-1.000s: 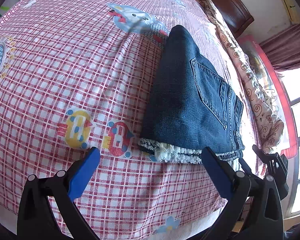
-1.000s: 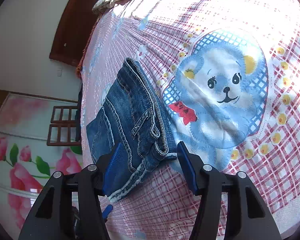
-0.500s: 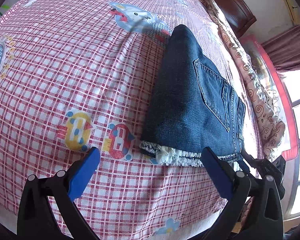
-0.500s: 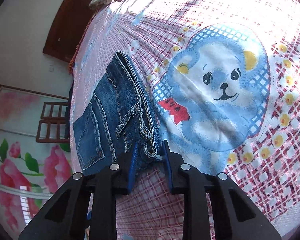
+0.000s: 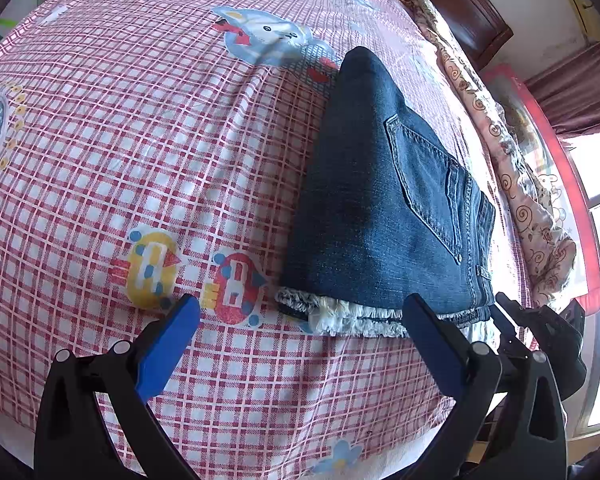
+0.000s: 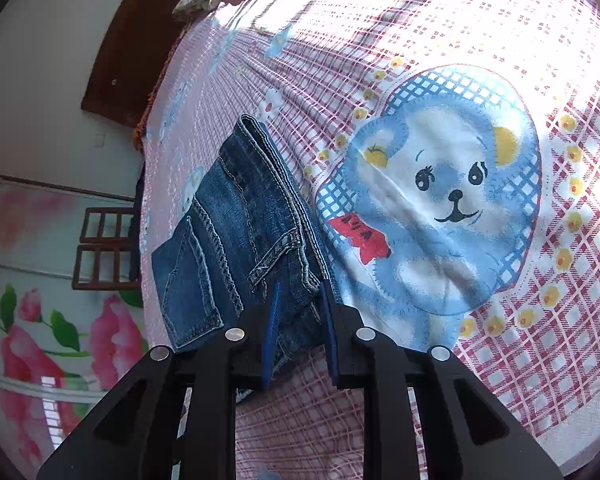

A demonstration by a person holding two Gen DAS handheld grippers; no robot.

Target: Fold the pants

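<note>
Folded blue denim pants [image 5: 384,216] lie on a bed with a red-checked cartoon sheet [image 5: 140,128]; the frayed white hem faces my left gripper. My left gripper [image 5: 300,324] is open and empty, just short of that hem. In the right wrist view the pants [image 6: 236,232] show their waistband and belt loop. My right gripper [image 6: 300,304] is shut on the waistband corner of the pants. The right gripper's body also shows in the left wrist view [image 5: 540,328] beside the pants.
A floral quilt [image 5: 516,168] lies along the bed's far side by a dark wooden headboard [image 5: 472,12]. A big blue bear print [image 6: 440,208] covers the sheet right of the pants. A wooden rack [image 6: 104,252] and a flowered wall stand beyond the bed's edge.
My right gripper has closed from open onto the waistband corner of the pants. My left gripper has stayed open and edged slightly closer to the hem.
</note>
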